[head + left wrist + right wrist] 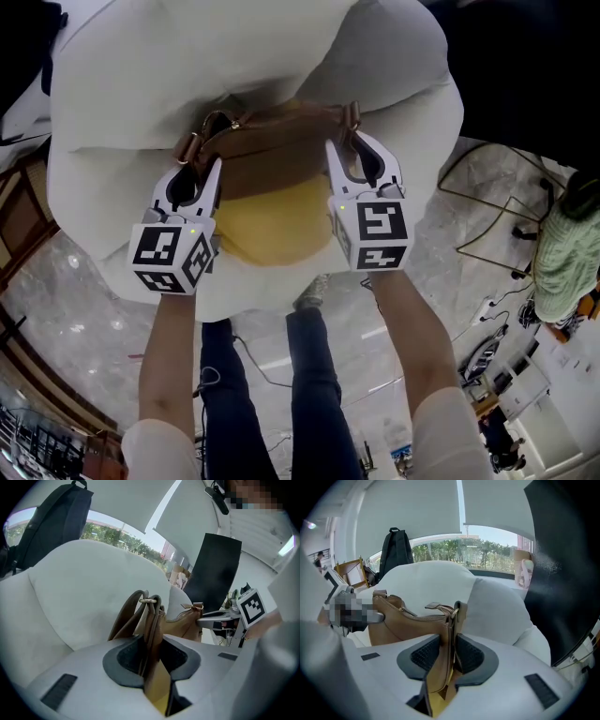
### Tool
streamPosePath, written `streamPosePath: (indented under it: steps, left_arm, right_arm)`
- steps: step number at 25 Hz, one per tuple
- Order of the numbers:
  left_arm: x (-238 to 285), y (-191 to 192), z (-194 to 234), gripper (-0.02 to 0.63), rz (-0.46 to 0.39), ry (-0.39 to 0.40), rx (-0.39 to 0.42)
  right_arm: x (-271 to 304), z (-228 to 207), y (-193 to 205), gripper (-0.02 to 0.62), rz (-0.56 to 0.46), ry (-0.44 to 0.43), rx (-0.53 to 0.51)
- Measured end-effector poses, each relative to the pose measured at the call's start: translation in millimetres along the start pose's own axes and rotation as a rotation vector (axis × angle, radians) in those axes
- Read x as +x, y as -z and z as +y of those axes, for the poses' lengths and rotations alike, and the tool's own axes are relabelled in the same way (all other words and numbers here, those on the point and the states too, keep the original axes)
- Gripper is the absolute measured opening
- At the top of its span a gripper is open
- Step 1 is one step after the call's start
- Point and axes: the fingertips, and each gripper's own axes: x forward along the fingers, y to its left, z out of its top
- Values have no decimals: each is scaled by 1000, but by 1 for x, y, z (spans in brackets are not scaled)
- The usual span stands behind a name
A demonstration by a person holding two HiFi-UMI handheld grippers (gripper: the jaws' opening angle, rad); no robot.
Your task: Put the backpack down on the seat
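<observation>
Brown backpack [272, 155] is held up between both grippers over the white armchair [112, 122], in front of its back cushion. The bag's top and zipper are brown leather and its lower front is yellow. Can't tell if its bottom touches the seat.

Left gripper [200, 173] has its jaws clamped on the brown strap [151, 620] at the bag's left end, with a metal ring [147, 601] just above the pads. Right gripper [356, 155] has its jaws clamped on the strap piece at the bag's right end, by the zipper [423, 618].

Both grippers point down toward the seat. The person's legs in blue jeans [314, 394] stand on a marble floor [84, 309] just below the seat edge. A black backpack [393, 545] sits behind the armchair by the window.
</observation>
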Motion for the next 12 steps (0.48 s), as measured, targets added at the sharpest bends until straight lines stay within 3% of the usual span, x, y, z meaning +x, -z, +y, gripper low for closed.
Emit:
streamPosePath:
  steps: [12]
  left_arm:
    - [29, -9, 21, 110, 61, -1, 45]
  right_arm:
    - [39, -11, -7, 138, 37, 21, -37]
